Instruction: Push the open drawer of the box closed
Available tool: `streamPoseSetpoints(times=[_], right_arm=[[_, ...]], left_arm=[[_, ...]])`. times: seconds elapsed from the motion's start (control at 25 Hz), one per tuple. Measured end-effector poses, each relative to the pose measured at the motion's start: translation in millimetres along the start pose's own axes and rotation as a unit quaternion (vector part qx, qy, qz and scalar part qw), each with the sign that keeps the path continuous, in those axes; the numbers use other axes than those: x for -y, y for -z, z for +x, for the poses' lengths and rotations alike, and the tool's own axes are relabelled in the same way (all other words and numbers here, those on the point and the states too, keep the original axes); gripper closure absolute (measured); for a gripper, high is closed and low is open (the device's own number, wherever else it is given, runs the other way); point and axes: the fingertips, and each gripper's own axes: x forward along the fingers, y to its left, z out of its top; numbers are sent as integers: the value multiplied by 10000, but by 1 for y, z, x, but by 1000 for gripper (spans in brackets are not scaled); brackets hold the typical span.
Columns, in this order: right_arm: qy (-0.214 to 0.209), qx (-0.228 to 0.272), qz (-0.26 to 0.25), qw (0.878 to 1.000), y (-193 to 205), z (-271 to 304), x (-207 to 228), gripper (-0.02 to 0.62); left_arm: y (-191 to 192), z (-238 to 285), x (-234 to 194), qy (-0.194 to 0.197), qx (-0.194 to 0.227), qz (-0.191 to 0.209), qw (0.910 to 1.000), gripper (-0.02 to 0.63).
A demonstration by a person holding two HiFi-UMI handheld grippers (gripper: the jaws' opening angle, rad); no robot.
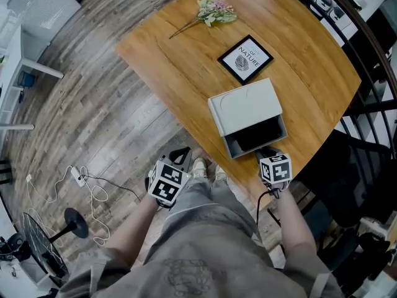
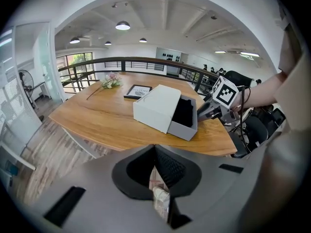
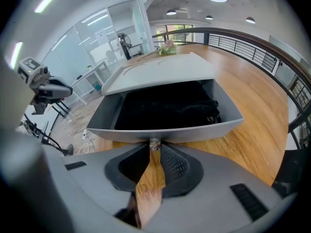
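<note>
right gripper parked at the open drawer, left one hanging off the table

the box (image 1: 245, 104) sits on the near right part of a wooden table (image 1: 173, 73), with its drawer (image 1: 257, 138) pulled out toward the near edge and dark inside. the right gripper (image 3: 154, 147) has its jaws pressed together, tips right at the drawer's front panel where a small knob-like bit shows; can't tell if it's pinched. the left gripper (image 2: 154, 148) is closed up too with nothing in it, held off the table's near left over the grey plank floor (image 1: 93, 104). farther back on the table are a framed print (image 1: 245, 59) and a sprig of flowers (image 1: 214, 10). a black railing (image 1: 372, 61) runs along the right, and a floor fan (image 1: 43, 241) and a white power strip (image 1: 77, 176) are on the near left floor.
</note>
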Motion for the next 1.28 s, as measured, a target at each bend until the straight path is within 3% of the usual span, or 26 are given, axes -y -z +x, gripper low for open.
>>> streamPoseSetpoints(times=[0.16, 0.48, 0.8, 0.92, 1.0, 1.28], right_arm=[[-65, 2, 2, 10000, -12, 5, 1, 511], [-325, 470, 428, 9974, -60, 31, 3, 509], [-402, 657, 345, 9964, -79, 38, 1, 506], [-387, 652, 279, 9967, -79, 27, -1, 459], [-391, 771, 263, 9959, -84, 14, -1, 515], [-794, 1770, 90, 9810, -133, -69, -30, 540]], left_arm=[[-4, -7, 5, -53, 25, -100, 9999, 589], [3, -27, -7, -384, 98, -396, 9984, 589], [6, -47, -17, -723, 359, -805, 9935, 589], [-3, -55, -18, -816, 517, -893, 9913, 589], [-11, -59, -19, -872, 637, -861, 9904, 589], [-69, -88, -27, -1112, 1275, -500, 9843, 589]])
